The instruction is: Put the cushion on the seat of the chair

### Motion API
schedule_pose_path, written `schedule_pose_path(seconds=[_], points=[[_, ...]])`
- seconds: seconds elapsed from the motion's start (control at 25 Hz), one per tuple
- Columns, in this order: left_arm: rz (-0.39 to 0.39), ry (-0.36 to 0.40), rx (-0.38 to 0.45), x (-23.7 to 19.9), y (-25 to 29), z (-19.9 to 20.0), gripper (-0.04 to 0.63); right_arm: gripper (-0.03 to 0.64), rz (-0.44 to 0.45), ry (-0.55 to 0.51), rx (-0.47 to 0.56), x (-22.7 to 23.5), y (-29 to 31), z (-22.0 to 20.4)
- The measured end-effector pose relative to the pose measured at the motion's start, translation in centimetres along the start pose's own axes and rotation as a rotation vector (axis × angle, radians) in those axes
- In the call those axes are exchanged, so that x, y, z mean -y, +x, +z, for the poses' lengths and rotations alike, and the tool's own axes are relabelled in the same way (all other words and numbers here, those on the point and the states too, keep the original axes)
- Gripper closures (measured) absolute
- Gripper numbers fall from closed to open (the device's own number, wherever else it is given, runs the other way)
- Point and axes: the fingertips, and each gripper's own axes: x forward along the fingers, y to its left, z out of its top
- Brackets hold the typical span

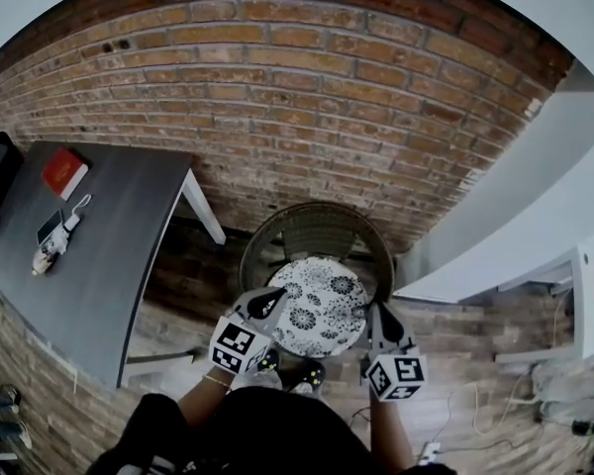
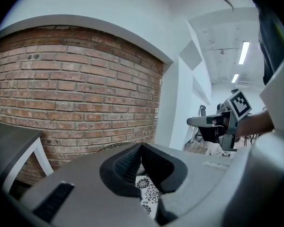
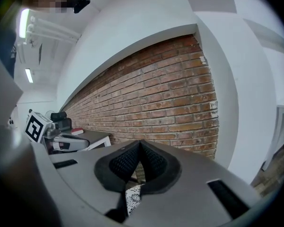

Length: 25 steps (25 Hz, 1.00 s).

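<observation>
At the bottom of the head view, the person's arms reach forward with a gripper in each hand. The left gripper (image 1: 265, 303) sits at the left edge of the round flowered cushion (image 1: 317, 307), and the right gripper (image 1: 383, 317) sits at its right edge. In each gripper view the jaws are drawn together at their tips, with flowered cloth showing in the gap beneath, so both look clamped on the cushion's rim.

The cushion lies at the centre of the frame, directly over the seat of the round chair (image 1: 317, 228), whose curved back rises just beyond it. Whether the cushion already bears on the seat or hangs just above it cannot be told.

The step in hand looks like the setting-down itself. What remains is to have the cushion flat and centred inside the chair's ring, then to part both pairs of jaws without dragging the cloth askew.

Farther off, a grey table (image 1: 109, 255) stands at the left and a brick wall (image 1: 307, 97) fills the top.
</observation>
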Motion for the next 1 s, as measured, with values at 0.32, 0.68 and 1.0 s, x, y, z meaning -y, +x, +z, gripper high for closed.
schedule_pose_path(seconds=[0.32, 0.68, 1.0], points=[[0.025, -0.007, 0.013, -0.14, -0.52, 0.32, 0.591, 0.62, -0.006, -0.01, -0.006, 0.33, -0.24, -0.17], [0.029, -0.018, 0.018, -0.45, -0.83, 0.28, 0.591, 0.62, -0.009, -0.003, -0.005, 0.3, -0.19, -0.39], [0.032, -0.021, 0.026, -0.75, -0.62, 0.41, 0.591, 0.62, -0.015, 0.003, -0.01, 0.53, -0.15, -0.6]])
